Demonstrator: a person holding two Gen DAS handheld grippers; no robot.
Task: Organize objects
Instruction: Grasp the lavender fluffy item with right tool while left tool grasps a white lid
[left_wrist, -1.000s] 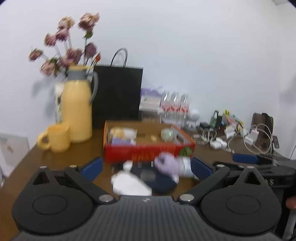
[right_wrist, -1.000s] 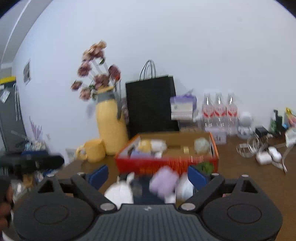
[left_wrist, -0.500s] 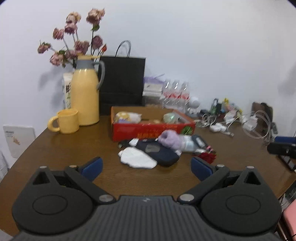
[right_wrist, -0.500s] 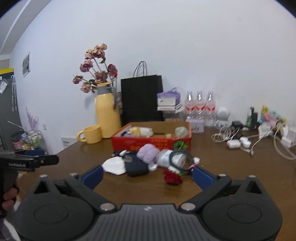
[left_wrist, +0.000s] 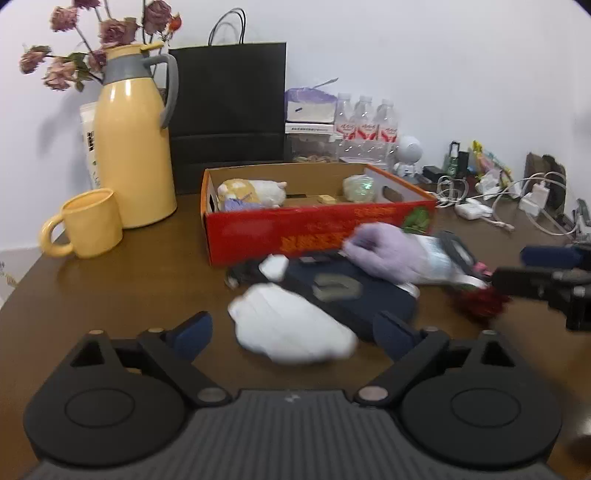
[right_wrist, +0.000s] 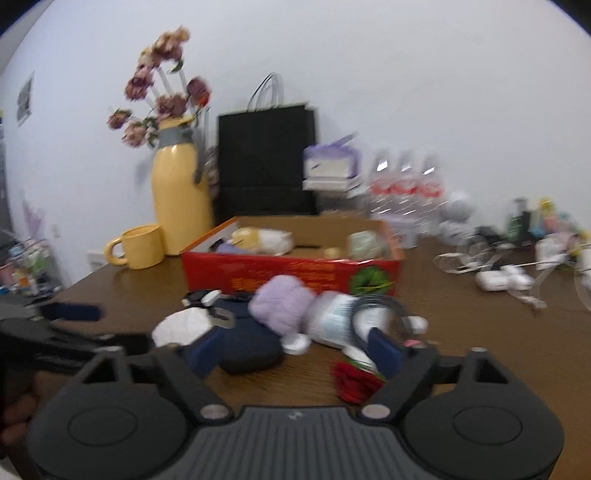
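Clutter: white mask, navy pouch before red box | both grippers' fingers spread, empty

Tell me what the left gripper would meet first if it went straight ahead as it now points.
Most likely the white mask, lying between the left gripper's open fingers, with the dark blue pouch just behind it; blur makes depth uncertain.

A yellow thermos jug stands at the back left of the brown desk, a yellow mug just beside it. Dried roses rise behind the jug. A black paper bag, 3 water bottles and tangled white chargers line the wall.
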